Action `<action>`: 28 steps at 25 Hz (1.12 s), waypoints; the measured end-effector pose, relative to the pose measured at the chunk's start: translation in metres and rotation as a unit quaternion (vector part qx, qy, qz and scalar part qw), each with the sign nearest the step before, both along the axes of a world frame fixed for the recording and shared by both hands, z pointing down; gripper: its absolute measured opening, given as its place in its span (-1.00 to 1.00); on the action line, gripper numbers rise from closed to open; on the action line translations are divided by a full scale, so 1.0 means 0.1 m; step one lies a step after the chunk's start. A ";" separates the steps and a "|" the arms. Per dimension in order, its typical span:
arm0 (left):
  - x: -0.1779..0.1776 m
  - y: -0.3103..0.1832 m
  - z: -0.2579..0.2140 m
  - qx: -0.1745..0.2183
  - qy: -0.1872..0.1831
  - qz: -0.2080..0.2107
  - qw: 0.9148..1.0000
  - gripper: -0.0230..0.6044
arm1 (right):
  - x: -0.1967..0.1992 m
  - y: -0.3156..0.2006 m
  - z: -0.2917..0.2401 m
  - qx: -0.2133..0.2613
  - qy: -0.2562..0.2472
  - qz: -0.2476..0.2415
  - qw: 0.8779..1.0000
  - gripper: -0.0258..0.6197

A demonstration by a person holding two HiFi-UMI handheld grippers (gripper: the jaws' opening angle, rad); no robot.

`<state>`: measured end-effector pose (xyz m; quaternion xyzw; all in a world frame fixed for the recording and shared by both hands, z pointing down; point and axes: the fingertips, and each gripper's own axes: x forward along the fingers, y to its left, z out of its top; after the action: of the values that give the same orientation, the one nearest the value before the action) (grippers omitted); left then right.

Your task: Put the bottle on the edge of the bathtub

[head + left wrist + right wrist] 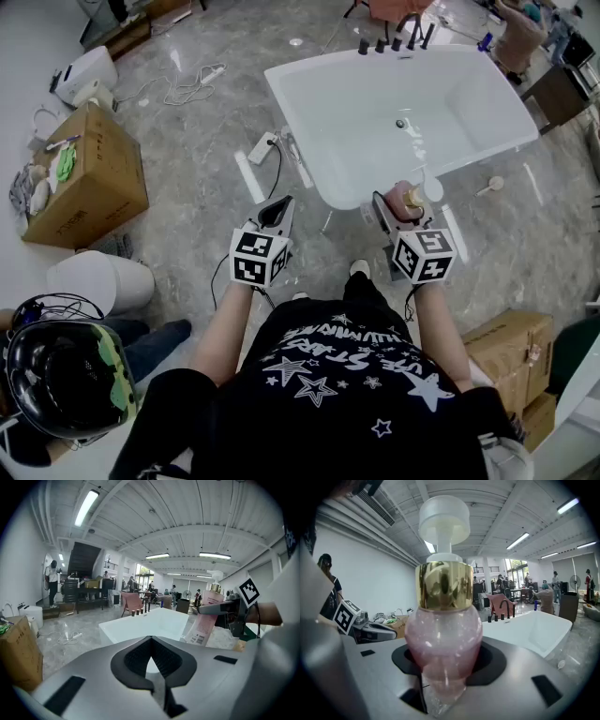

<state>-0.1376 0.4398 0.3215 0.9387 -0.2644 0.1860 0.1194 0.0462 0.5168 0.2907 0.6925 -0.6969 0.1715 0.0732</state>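
Observation:
A pink bottle (409,200) with a gold collar and a white pump top stands upright between the jaws of my right gripper (400,212), which is shut on its body. In the right gripper view the bottle (443,639) fills the middle and hides the pads. It hangs just short of the near end of the white bathtub (330,193), over the floor. My left gripper (277,215) is off to the left of the tub's near end, shut and empty. From the left gripper view the bottle (206,620) and the right gripper (226,608) show at the right, with the tub (140,623) ahead.
Black taps (394,43) stand on the tub's far rim. A power strip with cable (262,147) lies on the floor left of the tub. A cardboard box (89,178) and a white bin (98,281) stand at the left, more boxes (511,352) at the right.

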 end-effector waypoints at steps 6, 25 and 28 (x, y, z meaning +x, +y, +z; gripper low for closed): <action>-0.13 -0.08 0.13 -0.014 -0.001 -0.004 1.000 -0.88 | -0.04 0.05 0.17 -0.012 -0.008 0.018 1.000 -0.23; 0.84 -1.22 0.32 -0.042 -0.031 -0.060 0.997 -0.88 | 1.21 -1.10 0.58 -0.039 -0.033 -0.007 0.999 -0.23; 1.16 -1.50 0.23 -0.035 -0.032 -0.087 0.995 -0.88 | 1.59 -1.43 0.58 -0.039 -0.036 -0.028 0.998 -0.23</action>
<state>-0.0215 0.2894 0.3445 0.9010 -0.3421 0.2138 0.1595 0.2049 0.3735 0.3483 0.6626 -0.7111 0.2213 0.0794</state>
